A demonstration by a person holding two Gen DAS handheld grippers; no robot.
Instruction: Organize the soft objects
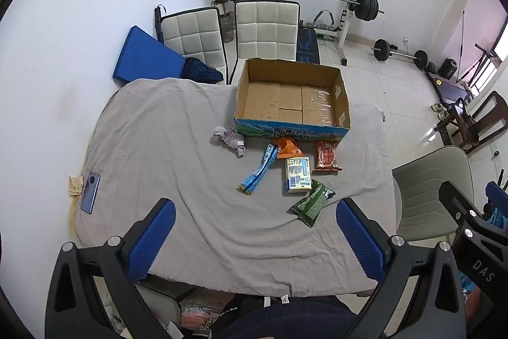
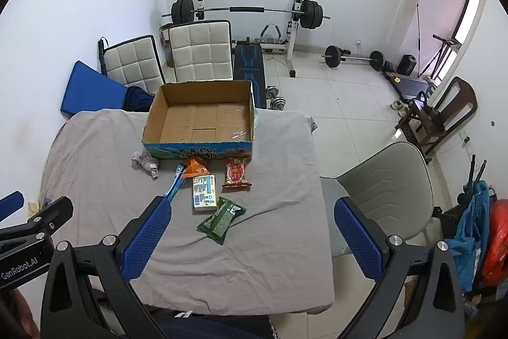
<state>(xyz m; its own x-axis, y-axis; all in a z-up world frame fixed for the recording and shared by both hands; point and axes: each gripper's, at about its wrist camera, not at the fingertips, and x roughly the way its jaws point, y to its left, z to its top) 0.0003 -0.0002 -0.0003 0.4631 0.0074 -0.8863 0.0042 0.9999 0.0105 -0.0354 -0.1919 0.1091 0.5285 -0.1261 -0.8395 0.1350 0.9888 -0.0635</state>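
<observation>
5 snack packs, among them the green pack (image 1: pixel 311 203) nearest me, and a crumpled rag (image 1: pixel 229 139) lie just near of the empty box (image 1: pixel 292 94). All look light, soft and crinkly; I judge pinching mid-body best. My left tongs (image 1: pixel 254 239) and right tongs (image 2: pixel 250 239) both gape wide, holding nothing, over the wrinkled grey sheet (image 1: pixel 158 148). Chairs and weights stand far.
</observation>
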